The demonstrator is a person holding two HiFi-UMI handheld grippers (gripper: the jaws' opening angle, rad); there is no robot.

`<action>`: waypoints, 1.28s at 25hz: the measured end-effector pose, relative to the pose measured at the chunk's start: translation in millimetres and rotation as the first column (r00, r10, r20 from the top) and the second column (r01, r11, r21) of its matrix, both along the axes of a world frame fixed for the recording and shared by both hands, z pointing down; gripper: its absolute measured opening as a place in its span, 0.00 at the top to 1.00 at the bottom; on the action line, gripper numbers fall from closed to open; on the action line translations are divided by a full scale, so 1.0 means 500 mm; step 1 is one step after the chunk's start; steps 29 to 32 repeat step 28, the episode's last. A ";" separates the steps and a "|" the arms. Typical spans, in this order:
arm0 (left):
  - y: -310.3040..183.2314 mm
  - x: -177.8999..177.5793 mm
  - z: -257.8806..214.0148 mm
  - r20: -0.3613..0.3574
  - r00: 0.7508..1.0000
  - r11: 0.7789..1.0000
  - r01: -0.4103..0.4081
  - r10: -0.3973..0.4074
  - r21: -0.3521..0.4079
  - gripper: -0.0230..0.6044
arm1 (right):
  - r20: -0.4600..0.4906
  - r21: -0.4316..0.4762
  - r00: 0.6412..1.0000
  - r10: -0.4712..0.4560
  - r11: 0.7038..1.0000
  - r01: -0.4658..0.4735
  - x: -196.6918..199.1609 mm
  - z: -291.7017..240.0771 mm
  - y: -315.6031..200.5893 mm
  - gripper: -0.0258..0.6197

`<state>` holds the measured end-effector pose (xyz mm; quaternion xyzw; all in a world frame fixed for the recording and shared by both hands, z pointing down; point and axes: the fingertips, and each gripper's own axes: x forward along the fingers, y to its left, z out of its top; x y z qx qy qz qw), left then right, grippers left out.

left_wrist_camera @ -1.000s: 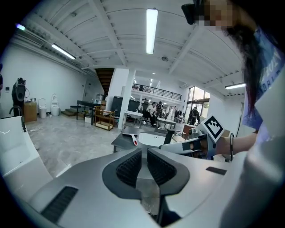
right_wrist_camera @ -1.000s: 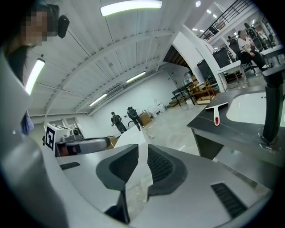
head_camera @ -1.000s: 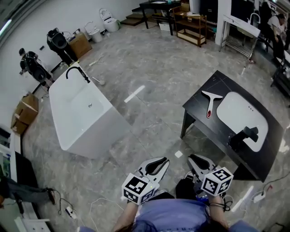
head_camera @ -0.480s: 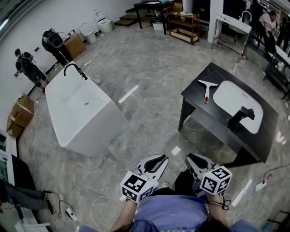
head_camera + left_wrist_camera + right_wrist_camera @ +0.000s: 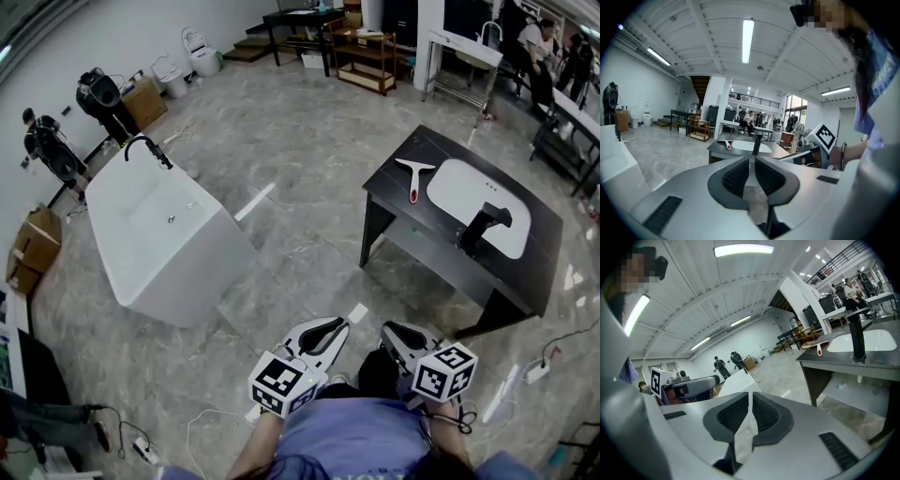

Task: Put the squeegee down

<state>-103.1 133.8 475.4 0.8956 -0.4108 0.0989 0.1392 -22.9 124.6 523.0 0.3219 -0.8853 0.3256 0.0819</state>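
The squeegee [image 5: 412,174], white-bladed with a red handle, lies flat on the near-left corner of the black table [image 5: 398,211], beside the white sink [image 5: 478,211] and its black faucet [image 5: 480,228]. It also shows small and far off in the left gripper view, squeegee [image 5: 725,144], and in the right gripper view, squeegee [image 5: 819,350]. Both grippers are held close to the person's body, far from the table. My left gripper [image 5: 339,325] [image 5: 752,159] shows a narrow slit between its jaws and holds nothing. My right gripper [image 5: 388,328] [image 5: 750,395] is closing, its tips meeting on nothing.
A white freestanding bathtub [image 5: 164,234] stands on the grey floor to the left. Loose cables [image 5: 202,427] lie near the person's feet, and a power strip [image 5: 536,370] lies at the right. Shelving and tables [image 5: 361,52] line the back, with people at the far right.
In the head view the table with the squeegee and the bathtub have slid up and left and shrunk slightly. Both grippers stay close to the body, empty.
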 end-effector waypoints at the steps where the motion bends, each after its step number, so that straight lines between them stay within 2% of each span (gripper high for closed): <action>1: 0.005 0.000 -0.003 -0.001 1.000 1.000 0.000 0.000 0.005 0.89 | -0.003 0.002 1.000 -0.001 1.000 0.001 0.000 -0.002 0.004 0.90; 9: 0.032 -0.004 -0.009 -0.006 1.000 1.000 0.006 -0.006 0.021 0.89 | -0.017 0.016 1.000 -0.007 1.000 0.007 0.003 -0.008 0.032 0.90; 19: 0.056 0.014 -0.018 -0.004 0.999 0.999 -0.040 0.040 0.034 0.89 | -0.016 0.022 0.998 0.056 0.998 -0.056 0.033 -0.014 0.040 0.90; 32: 0.060 0.000 -0.006 0.000 0.999 0.999 -0.039 0.039 0.034 0.89 | -0.022 0.019 0.997 0.079 0.997 -0.079 0.039 0.001 0.038 0.90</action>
